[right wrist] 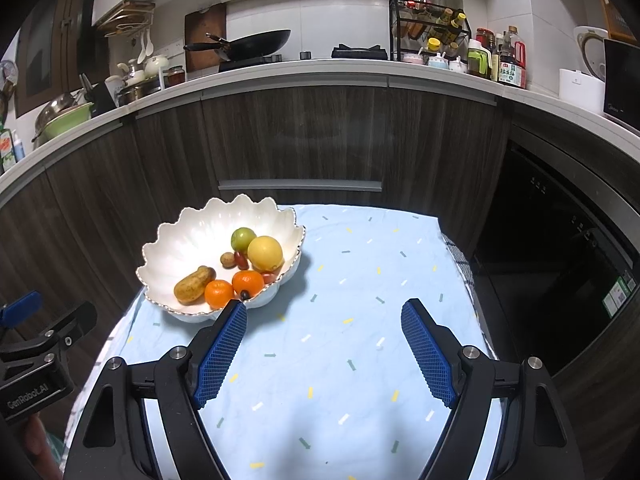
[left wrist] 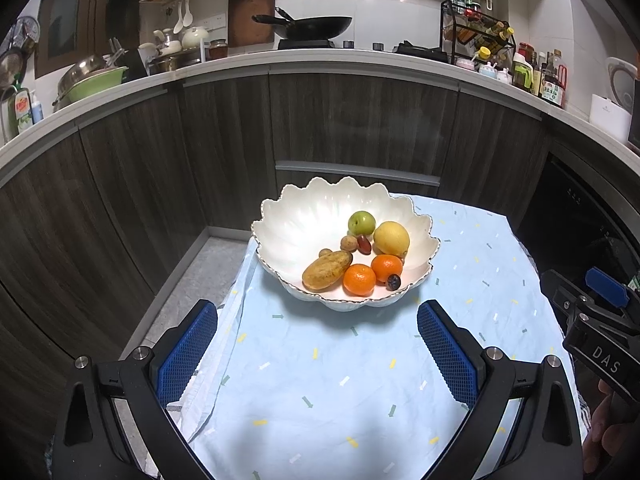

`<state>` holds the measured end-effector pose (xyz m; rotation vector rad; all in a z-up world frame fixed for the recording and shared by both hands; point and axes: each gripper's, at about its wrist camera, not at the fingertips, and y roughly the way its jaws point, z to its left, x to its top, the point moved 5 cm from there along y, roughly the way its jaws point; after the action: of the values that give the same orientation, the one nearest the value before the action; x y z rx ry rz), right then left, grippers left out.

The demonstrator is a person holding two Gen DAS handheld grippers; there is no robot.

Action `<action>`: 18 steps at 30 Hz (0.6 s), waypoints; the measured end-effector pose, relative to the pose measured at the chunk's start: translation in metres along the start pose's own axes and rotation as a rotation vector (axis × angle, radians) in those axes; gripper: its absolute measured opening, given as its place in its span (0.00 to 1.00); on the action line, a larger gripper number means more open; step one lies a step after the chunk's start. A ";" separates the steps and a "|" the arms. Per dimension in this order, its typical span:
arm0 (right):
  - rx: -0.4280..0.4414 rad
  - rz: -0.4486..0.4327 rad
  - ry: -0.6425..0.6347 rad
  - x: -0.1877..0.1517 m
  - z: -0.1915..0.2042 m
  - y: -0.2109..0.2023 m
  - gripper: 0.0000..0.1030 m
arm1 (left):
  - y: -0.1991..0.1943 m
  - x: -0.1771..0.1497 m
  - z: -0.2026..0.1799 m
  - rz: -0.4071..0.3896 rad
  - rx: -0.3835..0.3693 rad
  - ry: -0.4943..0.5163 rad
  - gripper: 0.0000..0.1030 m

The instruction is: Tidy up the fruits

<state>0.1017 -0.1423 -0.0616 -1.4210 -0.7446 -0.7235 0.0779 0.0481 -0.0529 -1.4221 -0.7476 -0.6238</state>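
A white scalloped bowl [left wrist: 304, 224] stands on the table's far left part; it also shows in the right wrist view [right wrist: 188, 236]. In it lie a green fruit [left wrist: 361, 222], a yellow fruit [left wrist: 391, 238], two oranges [left wrist: 359, 279] [left wrist: 386, 267], a brown oblong fruit [left wrist: 327, 269], and small dark and brown fruits [left wrist: 393, 281]. My left gripper [left wrist: 318, 320] is open and empty, a little short of the bowl. My right gripper [right wrist: 324, 314] is open and empty, to the right of the bowl, its left finger near the bowl's rim.
A light blue patterned cloth [right wrist: 360, 280] covers the small table. Dark wood cabinets [left wrist: 360, 128] stand close behind it. The counter above holds a wok [left wrist: 312, 26], pots, a spice rack [left wrist: 476, 32] and bottles. A dark oven front [right wrist: 560, 240] is on the right.
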 end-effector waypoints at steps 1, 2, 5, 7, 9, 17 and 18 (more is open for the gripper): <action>0.000 0.000 0.000 0.000 0.000 0.000 0.78 | 0.000 0.000 0.000 -0.001 0.001 0.003 0.99; 0.000 0.000 0.000 0.000 0.000 0.000 0.78 | -0.001 0.000 0.000 -0.002 0.003 0.005 0.99; 0.000 0.000 0.000 0.000 0.000 0.000 0.78 | -0.001 0.001 0.000 -0.006 0.003 0.006 0.99; 0.001 0.000 0.000 0.000 0.000 0.000 0.78 | -0.001 0.000 -0.001 -0.003 -0.003 0.007 0.99; 0.001 0.001 0.001 0.000 0.000 0.000 0.78 | -0.001 0.000 -0.001 -0.001 -0.002 0.006 0.99; 0.002 0.004 0.003 0.000 0.000 0.000 0.78 | 0.001 -0.001 -0.003 -0.002 0.016 0.015 0.99; 0.001 0.005 0.004 -0.001 -0.001 0.001 0.78 | 0.001 -0.001 -0.003 0.000 0.015 0.015 0.99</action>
<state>0.1019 -0.1428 -0.0625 -1.4197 -0.7377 -0.7223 0.0785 0.0451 -0.0542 -1.4023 -0.7393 -0.6268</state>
